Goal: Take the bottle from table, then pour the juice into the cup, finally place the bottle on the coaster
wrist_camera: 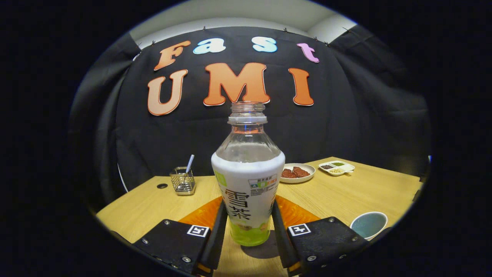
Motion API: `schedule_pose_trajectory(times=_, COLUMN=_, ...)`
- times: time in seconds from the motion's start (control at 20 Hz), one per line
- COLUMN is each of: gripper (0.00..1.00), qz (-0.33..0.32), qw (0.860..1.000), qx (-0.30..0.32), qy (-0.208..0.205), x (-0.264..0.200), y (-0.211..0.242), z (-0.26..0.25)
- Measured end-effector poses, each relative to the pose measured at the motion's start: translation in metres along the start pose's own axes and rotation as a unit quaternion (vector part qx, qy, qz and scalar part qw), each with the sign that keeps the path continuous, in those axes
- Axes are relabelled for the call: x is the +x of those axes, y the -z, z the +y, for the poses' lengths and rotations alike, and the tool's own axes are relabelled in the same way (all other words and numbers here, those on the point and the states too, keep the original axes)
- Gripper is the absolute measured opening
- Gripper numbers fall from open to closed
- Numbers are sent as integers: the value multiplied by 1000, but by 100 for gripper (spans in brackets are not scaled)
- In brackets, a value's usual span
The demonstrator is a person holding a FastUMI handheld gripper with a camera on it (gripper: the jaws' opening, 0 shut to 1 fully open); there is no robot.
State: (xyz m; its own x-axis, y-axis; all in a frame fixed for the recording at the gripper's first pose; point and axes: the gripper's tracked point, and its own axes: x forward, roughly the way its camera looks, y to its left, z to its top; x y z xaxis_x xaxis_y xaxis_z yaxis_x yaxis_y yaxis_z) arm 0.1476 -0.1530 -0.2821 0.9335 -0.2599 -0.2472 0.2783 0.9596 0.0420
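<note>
Upright between the tongs (248, 227), an uncapped plastic bottle (248, 181) stands on the wooden worktop (346, 192), both fingers pressed against its white-and-green label. Its clear shoulders and neck look empty; green shows at the base. An orange coaster (296, 213) lies just behind it, a pale cup (369, 225) sits beside the right finger.
</note>
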Motion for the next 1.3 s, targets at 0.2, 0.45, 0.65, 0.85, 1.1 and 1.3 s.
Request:
schedule_pose_trajectory(times=0.2, gripper=60, qz=37, qw=998, qx=-57, qy=16, x=5, y=28, z=-6)
schedule_pose_trajectory(times=0.45, gripper=60, qz=62, qw=995, qx=-74, qy=21, x=6, y=45, z=-9)
schedule_pose_trajectory(times=0.65, gripper=61, qz=72, qw=996, qx=-50, qy=29, x=6, y=49, z=-14)
schedule_pose_trajectory(times=0.85, gripper=68, qz=67, qw=997, qx=-9, qy=21, x=4, y=47, z=-18)
schedule_pose_trajectory(times=1.1, gripper=89, qz=33, qw=999, qx=5, qy=0, x=-21, y=25, z=-8)
schedule_pose_trajectory(times=1.3, gripper=92, qz=-25, qw=1000, qx=12, qy=-3, x=-56, y=-13, z=5)
